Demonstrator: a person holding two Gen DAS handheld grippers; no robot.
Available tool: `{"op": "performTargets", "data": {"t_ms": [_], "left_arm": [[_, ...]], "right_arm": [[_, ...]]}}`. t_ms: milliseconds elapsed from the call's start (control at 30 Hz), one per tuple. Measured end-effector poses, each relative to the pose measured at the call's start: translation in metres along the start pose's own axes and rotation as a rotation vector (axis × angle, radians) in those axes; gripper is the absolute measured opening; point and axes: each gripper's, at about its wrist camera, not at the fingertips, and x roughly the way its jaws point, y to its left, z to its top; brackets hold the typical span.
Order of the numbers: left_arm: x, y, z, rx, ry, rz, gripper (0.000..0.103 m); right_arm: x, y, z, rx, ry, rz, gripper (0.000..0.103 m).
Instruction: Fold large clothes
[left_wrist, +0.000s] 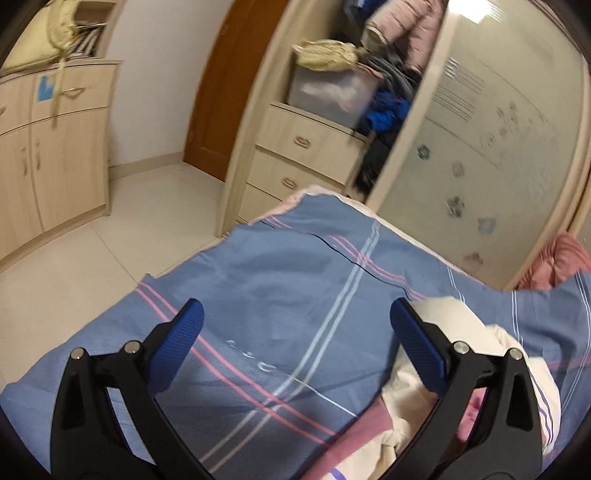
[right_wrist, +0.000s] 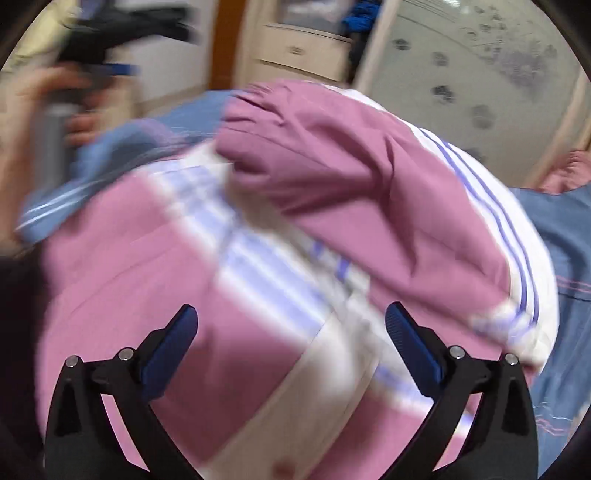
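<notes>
A pink and cream jacket (right_wrist: 332, 206) with purple stripes lies bunched on a bed with a blue striped sheet (left_wrist: 288, 295). My right gripper (right_wrist: 291, 321) is open just above the jacket's middle, holding nothing. My left gripper (left_wrist: 295, 314) is open above the blue sheet, left of the jacket's cream edge (left_wrist: 480, 354), which shows at the lower right of the left wrist view. The left gripper also shows blurred in the right wrist view (right_wrist: 96, 70), held in a hand at the upper left.
An open wardrobe with drawers (left_wrist: 299, 147) and a frosted sliding door (left_wrist: 480, 147) stands past the bed's far end. A wooden cabinet (left_wrist: 48, 147) stands at the left across tiled floor (left_wrist: 110, 251). A pink cushion (left_wrist: 561, 262) lies at the right.
</notes>
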Motion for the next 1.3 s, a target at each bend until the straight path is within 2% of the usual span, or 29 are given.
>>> {"op": "performTargets", "data": {"t_ms": [33,100,167,233,267,300,333,367,400,433,467,500,533,600,667,733,767,833,900,933,967,1000,1100,1133,1233,1267,1300], "left_arm": [[0.002,-0.002,-0.002,0.009,0.002,-0.006,0.101],[0.005,-0.011,-0.007,0.048,0.009,-0.021,0.101],[0.013,-0.022,-0.012,0.103,0.030,-0.016,0.101],[0.022,-0.032,-0.018,0.147,0.050,0.005,0.101],[0.027,-0.038,-0.022,0.170,0.063,0.020,0.101],[0.031,-0.041,-0.024,0.186,0.073,0.025,0.101],[0.034,-0.046,-0.027,0.206,0.084,0.027,0.101],[0.037,-0.051,-0.030,0.227,0.092,0.028,0.101],[0.038,-0.056,-0.033,0.247,0.095,0.034,0.101],[0.039,-0.061,-0.034,0.258,0.103,0.039,0.101],[0.038,-0.068,-0.035,0.252,0.149,0.030,0.101],[0.034,-0.074,-0.033,0.220,0.189,0.021,0.101],[0.023,-0.082,-0.032,0.178,0.193,0.013,0.101],[-0.021,-0.115,-0.037,0.140,0.095,-0.069,0.101],[-0.060,-0.157,-0.055,0.198,-0.003,-0.198,0.101],[-0.089,-0.214,-0.089,0.312,-0.063,-0.292,0.101],[-0.090,-0.237,-0.102,0.353,-0.055,-0.281,0.101],[-0.071,-0.280,-0.126,0.379,0.026,-0.271,0.101],[-0.029,-0.310,-0.148,0.370,0.207,-0.322,0.101],[-0.010,-0.316,-0.159,0.363,0.290,-0.318,0.101],[0.006,-0.315,-0.169,0.347,0.335,-0.300,0.101],[0.011,-0.313,-0.177,0.364,0.322,-0.283,0.101],[0.020,-0.312,-0.203,0.602,0.187,-0.117,0.101],[0.023,-0.302,-0.203,0.613,0.167,-0.096,0.101],[0.030,-0.262,-0.175,0.529,0.187,-0.081,0.101],[0.031,-0.248,-0.168,0.527,0.157,-0.018,0.101],[0.033,-0.228,-0.157,0.542,0.077,0.106,0.101]], "right_arm": [[-0.011,-0.010,0.000,0.022,-0.033,-0.022,0.102],[-0.037,-0.053,0.003,0.155,-0.148,-0.124,0.102],[-0.055,-0.113,0.006,0.376,-0.270,-0.261,0.102],[-0.068,-0.178,-0.007,0.636,-0.442,-0.363,0.102],[-0.063,-0.208,-0.014,0.753,-0.479,-0.427,0.102],[-0.052,-0.237,-0.027,0.873,-0.472,-0.508,0.102],[-0.039,-0.259,-0.043,0.953,-0.422,-0.561,0.102],[-0.008,-0.285,-0.058,1.029,-0.305,-0.587,0.102],[0.027,-0.298,-0.075,1.075,-0.195,-0.561,0.102],[0.050,-0.299,-0.089,1.094,-0.156,-0.507,0.102],[0.069,-0.293,-0.106,1.131,-0.162,-0.445,0.102],[0.069,-0.291,-0.111,1.156,-0.186,-0.429,0.101],[0.060,-0.290,-0.107,1.148,-0.204,-0.442,0.101],[0.053,-0.284,-0.095,1.060,-0.219,-0.463,0.101],[0.057,-0.277,-0.098,1.042,-0.221,-0.452,0.102],[0.057,-0.291,-0.109,1.099,-0.224,-0.368,0.102],[0.060,-0.310,-0.107,1.139,-0.225,-0.301,0.102],[0.064,-0.318,-0.119,1.210,-0.226,-0.193,0.102],[0.066,-0.325,-0.119,1.257,-0.232,-0.139,0.102],[0.060,-0.318,-0.123,1.263,-0.237,-0.131,0.102],[0.059,-0.316,-0.122,1.260,-0.246,-0.130,0.102],[0.059,-0.314,-0.122,1.252,-0.247,-0.133,0.102],[0.063,-0.312,-0.114,1.215,-0.227,-0.141,0.102],[0.064,-0.311,-0.111,1.199,-0.220,-0.142,0.102],[0.067,-0.310,-0.108,1.170,-0.223,-0.157,0.102],[0.067,-0.309,-0.107,1.166,-0.221,-0.171,0.102],[0.068,-0.310,-0.108,1.170,-0.222,-0.174,0.102]]}}
